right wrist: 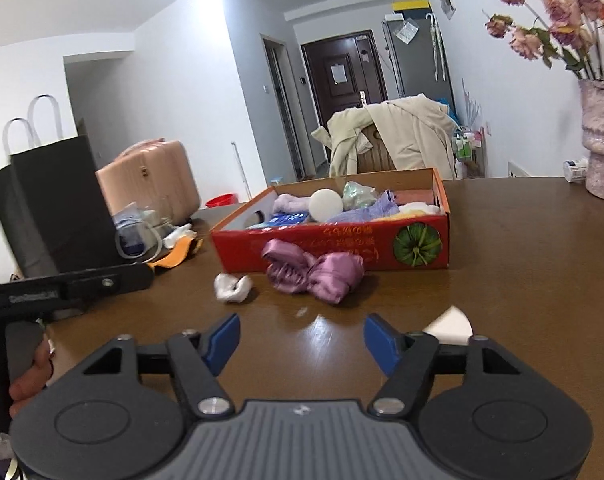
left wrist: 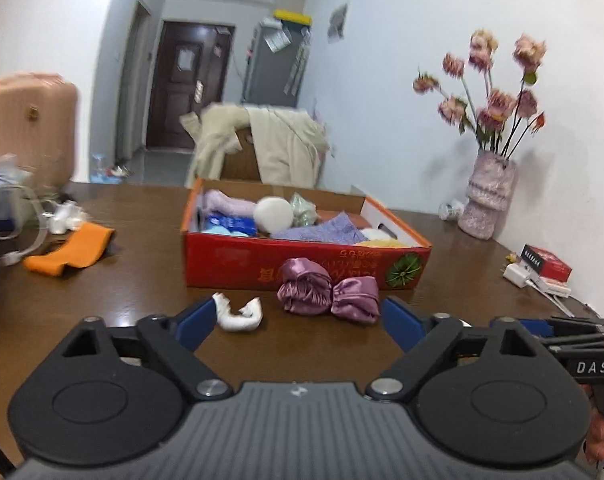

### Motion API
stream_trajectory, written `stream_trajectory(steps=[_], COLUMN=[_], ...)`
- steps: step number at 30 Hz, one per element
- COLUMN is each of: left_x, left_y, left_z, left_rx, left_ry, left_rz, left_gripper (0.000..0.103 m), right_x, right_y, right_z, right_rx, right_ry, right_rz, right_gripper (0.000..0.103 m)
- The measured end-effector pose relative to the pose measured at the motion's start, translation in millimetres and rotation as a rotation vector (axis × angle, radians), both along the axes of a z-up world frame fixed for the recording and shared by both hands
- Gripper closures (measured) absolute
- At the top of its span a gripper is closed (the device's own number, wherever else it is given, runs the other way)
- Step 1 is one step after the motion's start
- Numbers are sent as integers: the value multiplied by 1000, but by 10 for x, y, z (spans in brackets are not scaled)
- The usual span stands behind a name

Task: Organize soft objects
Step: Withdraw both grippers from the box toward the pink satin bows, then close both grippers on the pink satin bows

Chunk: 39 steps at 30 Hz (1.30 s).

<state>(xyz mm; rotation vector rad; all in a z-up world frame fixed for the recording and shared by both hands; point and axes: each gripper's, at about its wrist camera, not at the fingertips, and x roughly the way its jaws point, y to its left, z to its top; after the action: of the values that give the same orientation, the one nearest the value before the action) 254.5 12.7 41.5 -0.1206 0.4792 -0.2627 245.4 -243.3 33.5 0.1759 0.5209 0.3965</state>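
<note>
A red cardboard box (left wrist: 302,262) (right wrist: 334,246) on the brown table holds several soft items, among them a white round puff (left wrist: 273,213) (right wrist: 325,205) and a lilac cloth (left wrist: 322,232). In front of the box lie a shiny purple satin bundle (left wrist: 328,290) (right wrist: 316,270) and a small white crumpled cloth (left wrist: 239,312) (right wrist: 233,286). An orange cloth (left wrist: 71,254) (right wrist: 173,254) lies left of the box. My left gripper (left wrist: 297,326) is open and empty, just short of the white cloth and satin bundle. My right gripper (right wrist: 302,344) is open and empty, further back from them.
A pink vase (left wrist: 488,196) (right wrist: 602,144) with dried flowers stands at the right by the wall. A red packet and white charger (left wrist: 542,270) lie at the right. A black paper bag (right wrist: 49,204), a pink suitcase (right wrist: 153,178) and clutter stand left. A chair with a beige coat (left wrist: 261,144) stands behind the table.
</note>
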Motion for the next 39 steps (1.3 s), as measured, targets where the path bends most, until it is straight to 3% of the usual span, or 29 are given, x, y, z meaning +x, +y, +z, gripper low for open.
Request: stream_trajectory(steps=[4, 8, 9, 12, 13, 15, 21, 23, 25, 30, 34, 39], left_x=[684, 1193, 1297, 1517, 1562, 1587, 1549, 1523, 1483, 1095, 540, -166], left_y=[-15, -106, -129, -162, -164, -181, -199, -212, -222, -218, -175, -177], left_z=[-76, -219, -276, -464, -535, -647, -711, -690, -609, -275, -26, 105], left_rx=[-63, -55, -55, -68, -83, -76, -52, -39, -36, -58, -95, -146], left_ry=[102, 150, 164, 217, 240, 261, 230, 217, 210, 150, 103, 55], left_rz=[-52, -66, -68, -116, -146, -165, -197, -194, -210, -211, -216, -189], left_gripper=[16, 16, 19, 47, 52, 56, 69, 79, 87, 88, 87, 87], right_x=[623, 1156, 1259, 1503, 1548, 1559, 1588, 1591, 1547, 1140, 619, -32], right_y=[74, 153, 180, 279, 309, 315, 247, 252, 282, 254, 181, 202], right_z=[-59, -157, -193, -345, -407, -498, -570, -544, -483, -155, 57, 270], right_rx=[2, 19, 17, -1, -9, -3, 32, 45, 21, 32, 70, 39], right_ry=[49, 82, 86, 129, 146, 148, 170, 177, 159, 73, 39, -14], right_rz=[-25, -43, -46, -30, -18, -9, 8, 32, 29, 37, 59, 84], right_gripper=[44, 46, 46, 57, 65, 67, 69, 83, 87, 87, 87, 87])
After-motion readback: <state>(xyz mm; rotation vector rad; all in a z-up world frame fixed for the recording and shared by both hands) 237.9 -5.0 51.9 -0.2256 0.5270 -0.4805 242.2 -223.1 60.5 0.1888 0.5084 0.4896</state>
